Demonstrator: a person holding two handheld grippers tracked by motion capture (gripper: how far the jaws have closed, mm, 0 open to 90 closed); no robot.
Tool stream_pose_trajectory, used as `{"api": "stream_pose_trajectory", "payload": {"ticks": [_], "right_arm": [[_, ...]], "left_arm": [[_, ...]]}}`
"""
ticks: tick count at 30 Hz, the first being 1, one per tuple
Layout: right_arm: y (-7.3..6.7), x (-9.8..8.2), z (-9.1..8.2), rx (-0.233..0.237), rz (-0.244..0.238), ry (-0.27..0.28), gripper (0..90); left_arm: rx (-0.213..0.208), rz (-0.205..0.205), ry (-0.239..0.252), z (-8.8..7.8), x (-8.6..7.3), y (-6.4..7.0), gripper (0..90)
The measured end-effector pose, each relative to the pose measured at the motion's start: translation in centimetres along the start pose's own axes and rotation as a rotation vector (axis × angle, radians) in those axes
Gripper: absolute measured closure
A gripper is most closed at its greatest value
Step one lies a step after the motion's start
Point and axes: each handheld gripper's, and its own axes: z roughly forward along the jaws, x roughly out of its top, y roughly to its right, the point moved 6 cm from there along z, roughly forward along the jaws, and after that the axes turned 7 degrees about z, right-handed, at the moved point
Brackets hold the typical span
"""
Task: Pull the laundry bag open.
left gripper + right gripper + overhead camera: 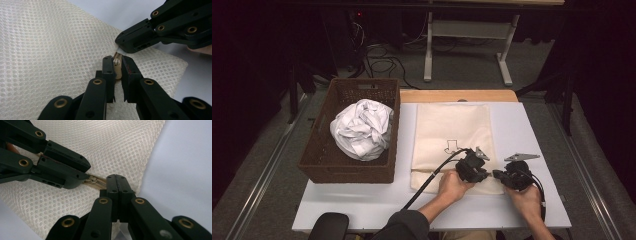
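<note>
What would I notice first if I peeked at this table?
Probably the big crumpled white cloth bundled in the brown woven basket on the left. Next, the cream mesh bag lying flat in the middle, where the left gripper and right gripper both pinch its zipper at the near edge.

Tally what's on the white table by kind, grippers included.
Wicker basket: 1
White crumpled cloth in the basket: 1
Cream mesh zip bag: 1
Grippers, left gripper and right gripper, both at the bag's zipper: 2
Total: 5
</note>
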Motion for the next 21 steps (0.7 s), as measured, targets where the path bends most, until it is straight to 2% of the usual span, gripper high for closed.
{"api": "stream_pose_trajectory", "payload": {"ticks": [21], "right_arm": [[-0.04,-0.02,0.01,-0.001,0.011,-0.005,90.0]], "left_arm": [[0.01,0.014,0.014,-0.12,-0.18,0.13,81.8]]}}
